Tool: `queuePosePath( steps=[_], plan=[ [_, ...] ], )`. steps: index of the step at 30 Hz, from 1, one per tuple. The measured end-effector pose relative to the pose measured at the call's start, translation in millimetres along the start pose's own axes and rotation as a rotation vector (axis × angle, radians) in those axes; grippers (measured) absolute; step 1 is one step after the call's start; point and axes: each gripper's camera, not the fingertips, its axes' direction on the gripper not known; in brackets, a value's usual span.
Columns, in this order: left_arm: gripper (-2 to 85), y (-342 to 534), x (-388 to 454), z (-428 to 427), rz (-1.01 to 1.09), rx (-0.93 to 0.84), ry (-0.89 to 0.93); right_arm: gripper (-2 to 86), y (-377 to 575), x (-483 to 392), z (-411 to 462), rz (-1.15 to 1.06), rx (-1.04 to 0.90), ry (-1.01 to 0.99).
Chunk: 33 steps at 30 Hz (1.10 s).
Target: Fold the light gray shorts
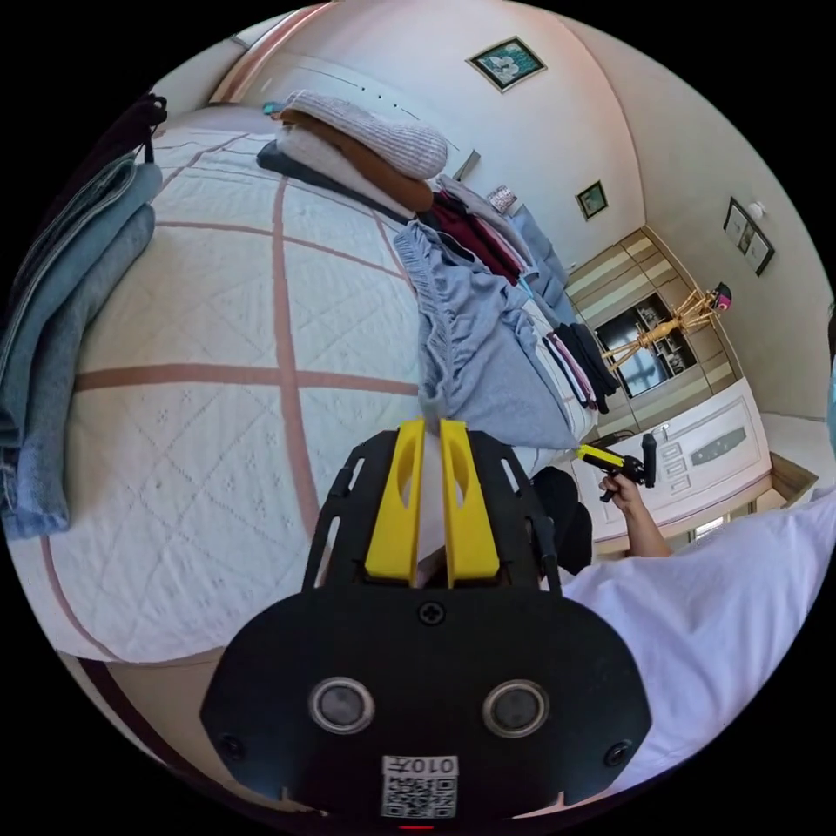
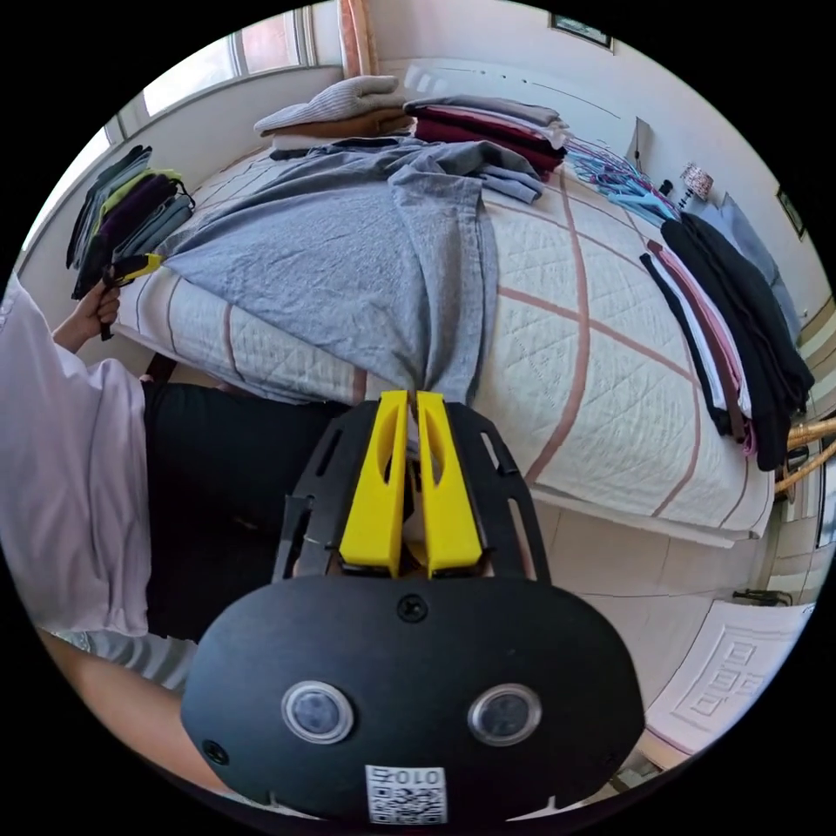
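Both tools pinch the light gray shorts at the bed's edge.

The left tool has its yellow jaws nearly closed on an edge of the light gray shorts; the right tool clamps another edge the same way. The shorts lie spread across the quilted bed, between folded clothes stacks.
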Motion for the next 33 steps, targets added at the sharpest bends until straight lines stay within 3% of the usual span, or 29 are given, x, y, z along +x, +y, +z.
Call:
queuePosePath(
  steps=[5, 9, 11, 16, 22, 27, 31, 33],
  plan=[
    [3.1, 3, -1, -44, 0.063, 0.011, -0.159, 7.7, -4, 17, -44, -0.059, 0.101, -0.135],
    [5.3, -43, 13, -41, 0.124, 0.082, -0.197, 10.2, -50, 46, -69, 0.035, 0.351, -0.029],
    [6.6, -89, 18, -7, 0.176, 0.069, -0.151, 11.5, -85, 60, -61, 0.058, 0.387, -0.034],
    [7.9, -158, 14, 67, 0.149, 0.011, -0.072, 13.3, -177, 95, -22, 0.088, 0.315, -0.081],
    [6.7, -176, 21, 103, 0.086, -0.007, -0.056, 12.3, -236, 114, 40, 0.028, 0.074, -0.17],
    [5.7, -176, 32, 111, 0.108, -0.068, -0.155, 3.0, -237, 103, 27, -0.096, 0.047, -0.141],
    [5.4, -180, 42, 114, 0.144, -0.091, -0.22, 2.6, -218, 136, 1, 0.089, 0.094, -0.038],
    [5.4, -181, 44, 116, 0.145, -0.096, -0.238, 2.7, -200, 163, -4, 0.306, 0.08, 0.089]
  ],
)
